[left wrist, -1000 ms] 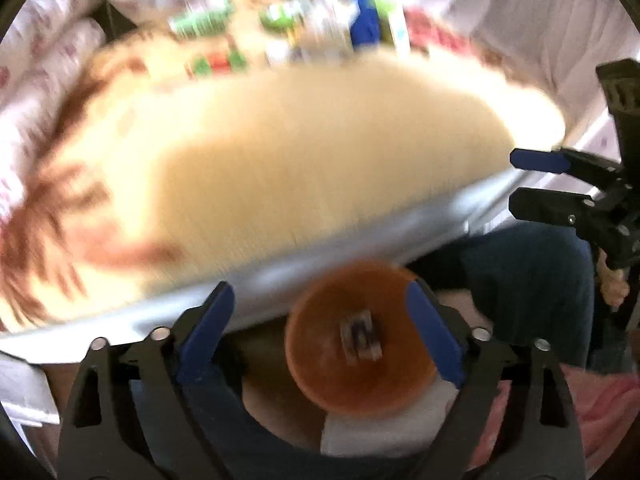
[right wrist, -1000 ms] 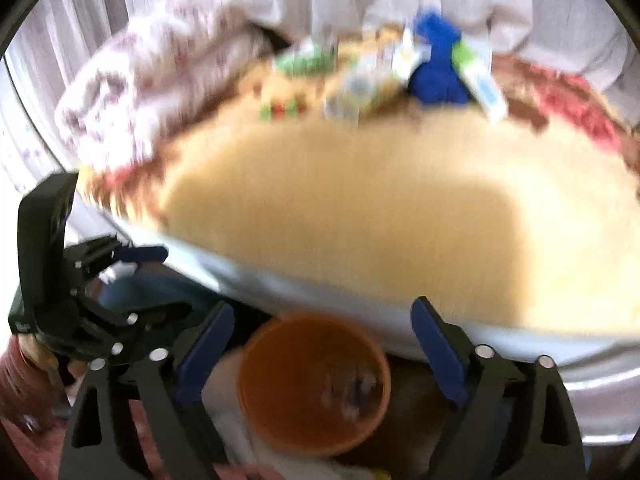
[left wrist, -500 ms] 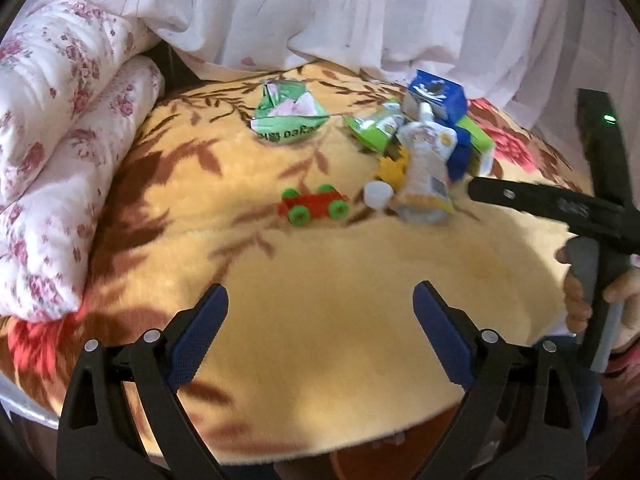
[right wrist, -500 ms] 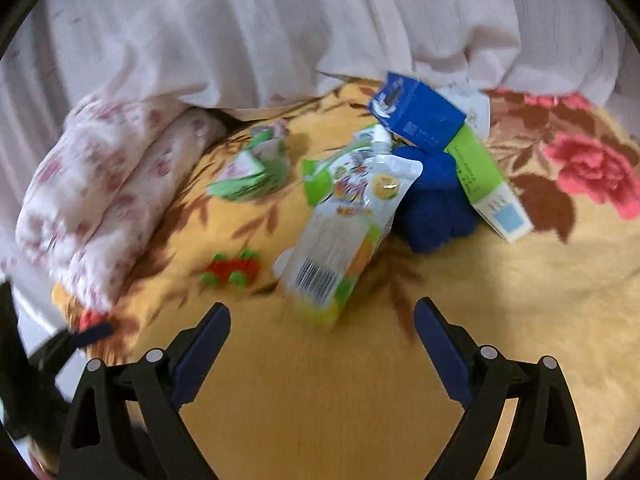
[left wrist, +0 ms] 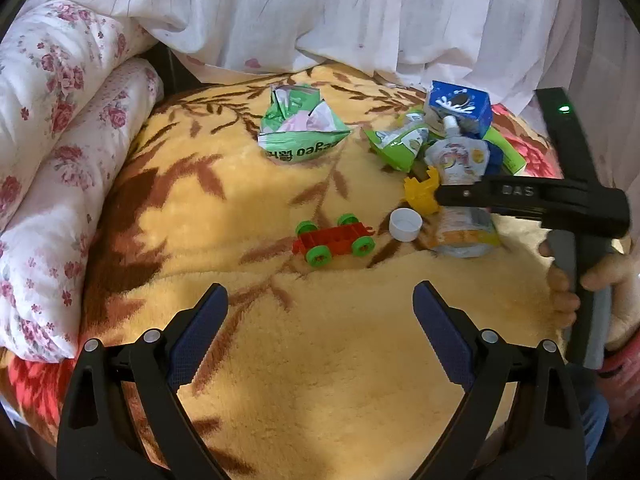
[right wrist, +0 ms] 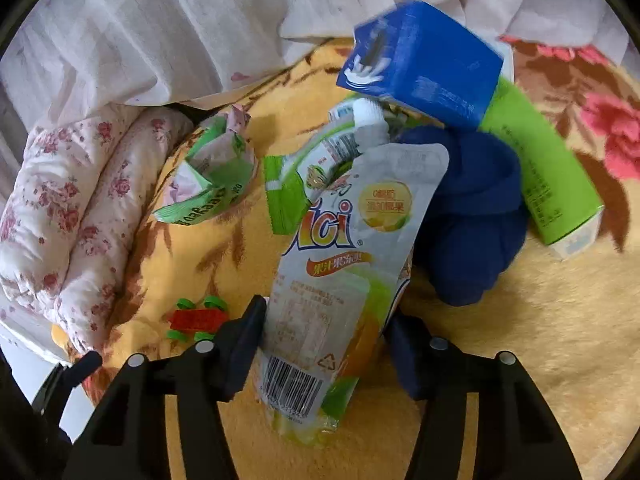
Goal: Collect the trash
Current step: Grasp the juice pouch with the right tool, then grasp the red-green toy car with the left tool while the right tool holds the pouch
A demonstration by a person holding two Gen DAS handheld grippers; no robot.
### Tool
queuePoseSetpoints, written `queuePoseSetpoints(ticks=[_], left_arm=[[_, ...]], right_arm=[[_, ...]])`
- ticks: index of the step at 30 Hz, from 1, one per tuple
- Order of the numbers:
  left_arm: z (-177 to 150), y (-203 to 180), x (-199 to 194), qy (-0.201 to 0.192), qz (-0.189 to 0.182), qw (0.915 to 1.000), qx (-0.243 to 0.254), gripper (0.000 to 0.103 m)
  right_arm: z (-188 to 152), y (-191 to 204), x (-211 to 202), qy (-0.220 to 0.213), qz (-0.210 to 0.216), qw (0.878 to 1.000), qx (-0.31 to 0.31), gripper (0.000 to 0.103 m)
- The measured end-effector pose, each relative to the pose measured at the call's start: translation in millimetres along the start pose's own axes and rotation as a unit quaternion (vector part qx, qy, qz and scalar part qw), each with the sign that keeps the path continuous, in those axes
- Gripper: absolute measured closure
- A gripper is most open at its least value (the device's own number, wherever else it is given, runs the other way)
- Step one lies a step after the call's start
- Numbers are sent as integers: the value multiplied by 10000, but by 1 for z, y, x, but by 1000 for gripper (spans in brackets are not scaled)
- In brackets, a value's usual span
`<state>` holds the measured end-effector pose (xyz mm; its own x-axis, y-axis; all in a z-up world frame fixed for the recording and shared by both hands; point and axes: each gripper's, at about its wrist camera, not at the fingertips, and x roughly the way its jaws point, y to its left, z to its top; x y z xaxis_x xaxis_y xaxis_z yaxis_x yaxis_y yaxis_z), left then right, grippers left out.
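The right claw (right wrist: 326, 344) is closing, its blue pads either side of the lower half of the juice pouch (right wrist: 340, 280); the left pad looks against the pouch's edge, the right pad is right at it, though whether they press yet I cannot tell. Half a second ago that claw stood wide open, short of the pouch; now the pouch fills the gap. A second ago both views showed an orange bin below the bed's edge; it is out of sight now.

The pouch is silvery white with orange and green print, a white spout at its far end and a barcode at its near end, lying flat on the yellow blanket (left wrist: 320, 360).

The left claw (left wrist: 320, 332) hangs wide open over bare blanket, holding nothing, with the pouch (left wrist: 460, 160) far off to its right. Beyond it lie a red toy car (left wrist: 334, 240) with green wheels and a white cap (left wrist: 405, 224). Farther out are a crumpled green wrapper (left wrist: 300, 132), a blue carton (right wrist: 420, 68), a green box (right wrist: 540, 184) and a dark blue cloth (right wrist: 468, 216) just right of the pouch. A flowered quilt (left wrist: 48, 160) lies along the left.
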<state>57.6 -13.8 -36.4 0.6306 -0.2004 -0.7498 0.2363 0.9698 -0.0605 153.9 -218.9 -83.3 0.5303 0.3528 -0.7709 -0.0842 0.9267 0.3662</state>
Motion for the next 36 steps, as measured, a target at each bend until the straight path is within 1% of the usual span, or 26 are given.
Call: queuePoseSetpoints(ticks=[4,8,14,17,21,26,29,30,31,32,33,36], left_arm=[[0,-2,5,29,2,10000,80,12],[2,-3,13,90,22,9998,177,12],[8,-2,32,205,-13,9997,111,12],[16,-3,48,259,58,9996,72,12],[28,-11,76,441,104,9988,158,12],[40,-18,104,691,223,9971,214,12],[45,-16,115,787,273,9965,102,12],[46,-13,117,820,302,9962,27,13],[47,-11,119,864,306,9958,-33,26],[46,-9,120,918,272,9954,-75,33],[45,-8,121,955,238,9951,-125,33],[43,-9,113,835,289,9960,-151,33]], right_arm=[[-3,6,-20,-159,88,9998,-66,52],[-10,11,-43,-244,275,9992,-163,52],[-23,14,-79,-433,409,9976,-339,52],[-30,15,-98,-570,428,9965,-441,52],[-38,14,-116,-674,471,9952,-526,52],[-44,12,-130,-789,466,9940,-601,52],[-47,9,-136,-851,477,9933,-620,52],[-48,9,-137,-864,485,9932,-616,52],[-49,9,-139,-872,488,9931,-612,52],[-50,8,-140,-879,496,9931,-602,52],[-51,7,-141,-884,500,9930,-600,52],[-55,7,-144,-920,468,9928,-611,52]])
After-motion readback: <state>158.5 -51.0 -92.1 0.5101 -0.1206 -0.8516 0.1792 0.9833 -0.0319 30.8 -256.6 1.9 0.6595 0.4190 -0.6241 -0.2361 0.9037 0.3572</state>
